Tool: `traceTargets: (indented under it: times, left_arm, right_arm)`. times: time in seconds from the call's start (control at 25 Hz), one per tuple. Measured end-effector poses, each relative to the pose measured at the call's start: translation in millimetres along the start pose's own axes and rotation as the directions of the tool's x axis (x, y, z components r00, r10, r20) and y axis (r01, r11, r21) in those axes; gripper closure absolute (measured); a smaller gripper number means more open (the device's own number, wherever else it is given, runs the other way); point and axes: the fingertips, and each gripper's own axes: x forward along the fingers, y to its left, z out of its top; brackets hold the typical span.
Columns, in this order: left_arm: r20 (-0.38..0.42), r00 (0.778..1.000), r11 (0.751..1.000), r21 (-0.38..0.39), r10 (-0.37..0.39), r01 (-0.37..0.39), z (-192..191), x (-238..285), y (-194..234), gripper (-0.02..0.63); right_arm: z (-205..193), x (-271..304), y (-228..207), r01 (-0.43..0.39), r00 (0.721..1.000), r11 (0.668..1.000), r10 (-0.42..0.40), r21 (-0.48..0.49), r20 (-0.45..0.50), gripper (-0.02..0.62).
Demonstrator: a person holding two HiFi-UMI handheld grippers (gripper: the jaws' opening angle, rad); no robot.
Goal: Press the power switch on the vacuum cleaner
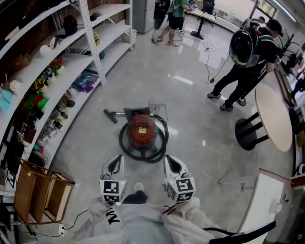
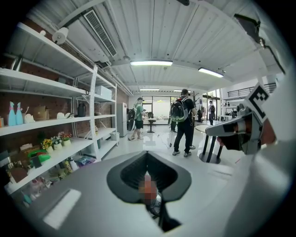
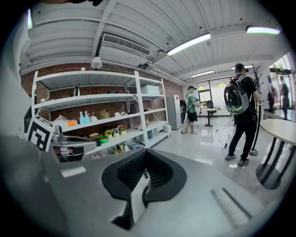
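1. Two grippers show at the lower centre of the head view. The left gripper [image 1: 116, 160] and the right gripper [image 1: 171, 161] sit side by side, each with a marker cube at its base. Both point up the frame.
2. Each gripper's own view shows its dark pads pressed together at the tip. Nothing is between them, so both are closed and empty.
3. One vacuum cleaner [image 1: 142, 130] stands on the floor at the centre of the head view. It is a red canister, just above the two gripper tips and apart from both. Its switch is too small to pick out.
4. One black hose [image 1: 161, 144] loops around the canister. One floor nozzle [image 1: 110, 116] lies to its upper left.
5. Two people are clearly seen. One person in a green top [image 1: 175, 14] stands at top centre. A person in black with a backpack [image 1: 242, 62] stands at upper right.
6. One round table [image 1: 273, 117] on a black pedestal stands at the right edge. One wooden crate [image 1: 40, 195] stands at lower left.
7. White shelving [image 1: 90, 28] runs along the left side, holding small plants, bottles and bright oddments.
8. The floor [image 1: 190, 105] is glossy grey and reflects the ceiling lights. A cable trails across it near the top.
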Motion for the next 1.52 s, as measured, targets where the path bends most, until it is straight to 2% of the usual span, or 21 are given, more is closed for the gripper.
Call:
traceTargets:
  times: [0.52, 0.92, 1.36, 1.52]
  left_arm:
    - [0.009, 1.000, 1.000, -0.003, -0.030, 0.030, 4, 21, 27, 0.606]
    - [-0.004, 0.998, 0.998, -0.001, -0.068, 0.068, 0, 33, 21, 0.606]
    - [-0.018, 0.999, 0.999, -0.021, -0.027, 0.027, 5, 59, 35, 0.606]
    - [-0.027, 1.000, 1.000, -0.006, -0.011, 0.010, 10, 78, 42, 0.606]
  right_arm:
    - [9, 25, 7, 0.033, 0.999, 0.999, -0.033, -0.012, -0.002, 0.595]
    - [5, 24, -4, 0.071, 0.997, 0.997, -0.071, -0.006, -0.018, 0.595]
    - [13, 58, -16, 0.027, 0.999, 1.000, -0.027, -0.005, -0.037, 0.595]
    - [20, 82, -26, 0.005, 0.999, 1.000, -0.005, 0.002, -0.038, 0.595]
